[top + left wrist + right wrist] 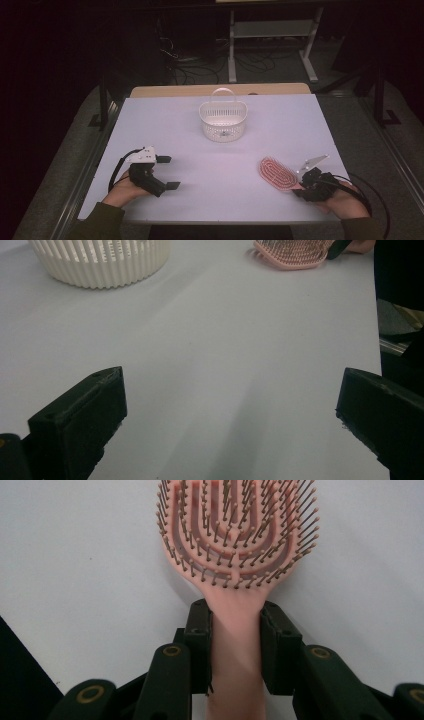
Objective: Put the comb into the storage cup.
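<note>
A pink hairbrush (277, 173) lies bristles up on the white table at the right front; its head (237, 530) points away from me in the right gripper view. My right gripper (235, 630) is shut on the brush's handle (235, 650), both black pads pressing its sides. In the high view the right gripper (302, 189) sits at the brush's near end. My left gripper (170, 172) rests at the left front, jaws wide apart with nothing between them; its fingers (80, 420) frame bare table. A white slatted basket (223, 120) with a hoop handle stands at the middle back.
The white table (220, 200) ends close in front of both hands. The basket's wall (100, 262) and the brush (292, 252) lie beyond the left gripper. Dark floor, cables and a white frame stand behind the table.
</note>
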`<state>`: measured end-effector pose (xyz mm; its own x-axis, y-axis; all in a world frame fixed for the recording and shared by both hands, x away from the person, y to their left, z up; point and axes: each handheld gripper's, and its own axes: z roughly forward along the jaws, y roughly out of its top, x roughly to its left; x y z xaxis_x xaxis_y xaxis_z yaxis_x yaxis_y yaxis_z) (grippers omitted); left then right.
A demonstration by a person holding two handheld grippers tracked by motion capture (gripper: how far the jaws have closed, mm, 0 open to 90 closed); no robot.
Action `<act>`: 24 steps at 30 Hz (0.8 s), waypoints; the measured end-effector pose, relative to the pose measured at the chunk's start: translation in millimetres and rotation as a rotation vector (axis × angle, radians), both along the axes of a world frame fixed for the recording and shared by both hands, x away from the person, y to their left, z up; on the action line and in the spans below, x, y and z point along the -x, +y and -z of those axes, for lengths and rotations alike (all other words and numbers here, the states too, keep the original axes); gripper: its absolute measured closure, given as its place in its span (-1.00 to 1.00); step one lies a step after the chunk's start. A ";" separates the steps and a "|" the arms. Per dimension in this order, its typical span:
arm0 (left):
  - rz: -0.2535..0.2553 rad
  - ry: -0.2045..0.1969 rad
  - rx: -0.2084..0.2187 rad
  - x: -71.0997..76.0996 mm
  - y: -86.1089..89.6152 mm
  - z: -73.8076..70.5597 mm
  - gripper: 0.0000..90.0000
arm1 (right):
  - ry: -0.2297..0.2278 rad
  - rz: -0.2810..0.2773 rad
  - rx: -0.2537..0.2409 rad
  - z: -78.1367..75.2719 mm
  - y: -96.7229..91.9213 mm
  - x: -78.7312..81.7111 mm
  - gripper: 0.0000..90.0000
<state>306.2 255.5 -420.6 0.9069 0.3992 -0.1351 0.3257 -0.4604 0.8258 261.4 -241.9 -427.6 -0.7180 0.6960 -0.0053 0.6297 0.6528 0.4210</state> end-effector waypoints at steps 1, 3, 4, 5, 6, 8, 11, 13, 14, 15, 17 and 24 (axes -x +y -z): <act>0.000 0.000 -0.003 -0.2 -0.1 0.2 -1.00 | -0.002 -0.003 0.000 0.1 -0.1 0.1 0.53; 0.001 0.000 -0.003 -0.2 -0.3 0.2 -1.00 | -0.004 -0.004 -0.004 0.1 -0.3 0.2 0.53; 0.000 -0.001 -0.003 -0.3 -0.3 0.2 -1.00 | -0.005 -0.007 -0.009 0.1 -0.7 -0.1 0.53; 0.000 0.000 -0.003 -0.4 -0.2 0.3 -1.00 | -0.005 -0.007 -0.010 0.1 -0.7 -0.1 0.53; -0.001 0.001 -0.004 -0.5 -0.2 0.4 -1.00 | -0.007 -0.006 -0.012 0.0 -0.7 -0.1 0.53; -0.002 0.002 -0.004 -0.5 -0.1 0.6 -1.00 | -0.008 -0.009 -0.012 0.0 -0.6 -0.2 0.53; -0.003 0.002 -0.004 -0.5 0.0 0.6 -1.00 | -0.011 -0.009 -0.016 -0.5 -0.4 -0.1 0.53; -0.004 0.003 -0.002 -0.2 0.0 0.6 -1.00 | -0.015 -0.008 -0.027 -1.7 -0.4 0.2 0.53; -0.004 0.003 -0.003 -0.3 0.1 0.6 -1.00 | -0.015 -0.008 -0.027 -1.7 -0.4 0.2 0.53; -0.004 0.003 -0.003 -0.3 0.0 0.6 -1.00 | -0.018 -0.008 -0.034 -2.7 -0.4 0.5 0.53; -0.002 0.003 -0.004 -0.4 -0.1 0.6 -1.00 | -0.019 -0.009 -0.041 -3.0 -0.4 0.8 0.53; -0.005 0.003 -0.003 -0.8 0.4 0.8 -1.00 | -0.038 -0.018 -0.082 -6.1 -0.7 0.1 0.53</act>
